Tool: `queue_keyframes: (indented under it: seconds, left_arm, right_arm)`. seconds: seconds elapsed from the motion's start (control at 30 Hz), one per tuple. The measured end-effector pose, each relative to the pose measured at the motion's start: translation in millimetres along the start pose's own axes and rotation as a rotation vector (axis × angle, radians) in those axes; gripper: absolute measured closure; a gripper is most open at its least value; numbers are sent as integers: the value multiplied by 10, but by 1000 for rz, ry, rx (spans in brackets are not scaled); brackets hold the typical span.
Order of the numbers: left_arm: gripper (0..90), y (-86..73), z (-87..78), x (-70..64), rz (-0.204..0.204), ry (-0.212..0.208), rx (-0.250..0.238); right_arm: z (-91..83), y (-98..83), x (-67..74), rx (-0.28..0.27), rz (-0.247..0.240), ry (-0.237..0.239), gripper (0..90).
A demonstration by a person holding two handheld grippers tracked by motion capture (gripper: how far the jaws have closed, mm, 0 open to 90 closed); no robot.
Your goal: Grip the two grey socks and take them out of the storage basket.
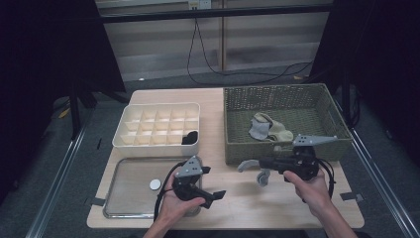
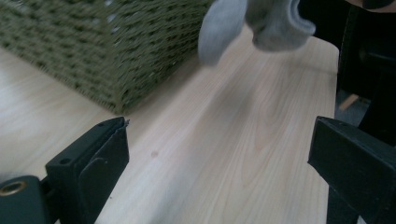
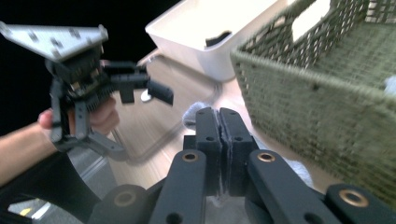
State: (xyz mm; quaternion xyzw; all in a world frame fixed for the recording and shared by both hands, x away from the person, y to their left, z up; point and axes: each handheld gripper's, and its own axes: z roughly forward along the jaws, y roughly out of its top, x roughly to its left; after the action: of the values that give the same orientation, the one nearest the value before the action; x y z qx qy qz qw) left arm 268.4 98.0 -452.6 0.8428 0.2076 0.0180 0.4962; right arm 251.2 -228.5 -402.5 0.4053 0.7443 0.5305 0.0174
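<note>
My right gripper [image 1: 267,162] points left over the table in front of the woven basket [image 1: 285,98] and is shut on a grey sock [image 1: 251,167] that hangs from its jaws. In the right gripper view the closed jaws [image 3: 219,116] pinch the sock [image 3: 195,114], whose cloth bulges out beyond and below them. My left gripper [image 1: 214,182] sits at the front of the table and faces right with its jaws wide apart. In the left gripper view the open gripper [image 2: 219,158] holds nothing, and the sock [image 2: 261,23] dangles farther off above the wood.
More socks [image 1: 267,128] lie inside the basket. A white divided organiser [image 1: 158,106] at the back left holds a black sock [image 1: 189,138] in one front cell. In front of it a metal tray [image 1: 126,196] carries a small white disc [image 1: 155,184].
</note>
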Motion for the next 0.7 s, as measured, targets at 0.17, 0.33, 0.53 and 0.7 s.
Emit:
queue_keyframes:
  seconds: [0.17,0.33,0.53,0.7]
  left_arm:
    - [49,38,122,-46,18,-53,-4]
    - [128,-16,186,-82,21,-43,26]
    - [344,-56,240,-144,60,-43,17]
    - [482,-89,280,-151,70,-61,33]
  right_arm:
    - [44,-98,17,0,11,7,879]
    - [146,-207,-15,36,28,10,879]
    - [282,-319,36,99,10,28,879]
    - [299,-351,59,106,10,43,879]
